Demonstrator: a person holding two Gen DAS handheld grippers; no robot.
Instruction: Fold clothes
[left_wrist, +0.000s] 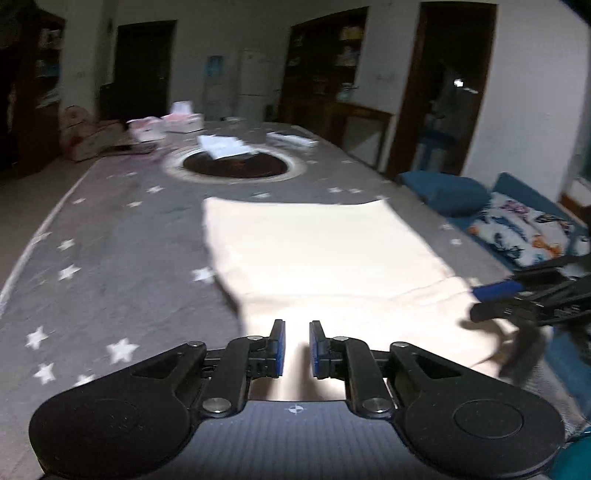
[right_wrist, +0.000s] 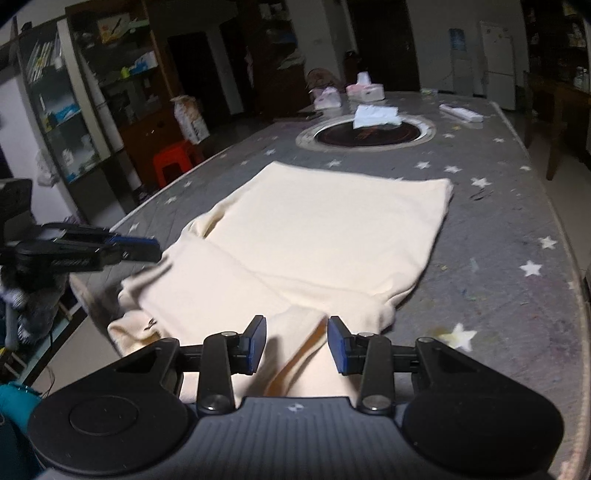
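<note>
On a long table covered with a grey, star-printed cloth (right_wrist: 517, 221), a cream-coloured knit garment (right_wrist: 314, 236) lay spread flat, its far part a broad smooth rectangle and its near part folded over toward the table's near edge. Beyond the garment, a round dark inset with a pale rim (right_wrist: 369, 134) sat in the tabletop with a folded white paper (right_wrist: 375, 116) resting across it.

Over the near part of the garment, the left gripper (left_wrist: 297, 349) hovered with its blue-padded jaws slightly parted; cream fabric showed through the narrow gap, but nothing was pinched between the pads. The right gripper (right_wrist: 297, 345) stood with its jaws wider apart, a raised fold of the garment running up between them without being clamped. Whether either gripper's tips touched the fabric could not be told.
</note>
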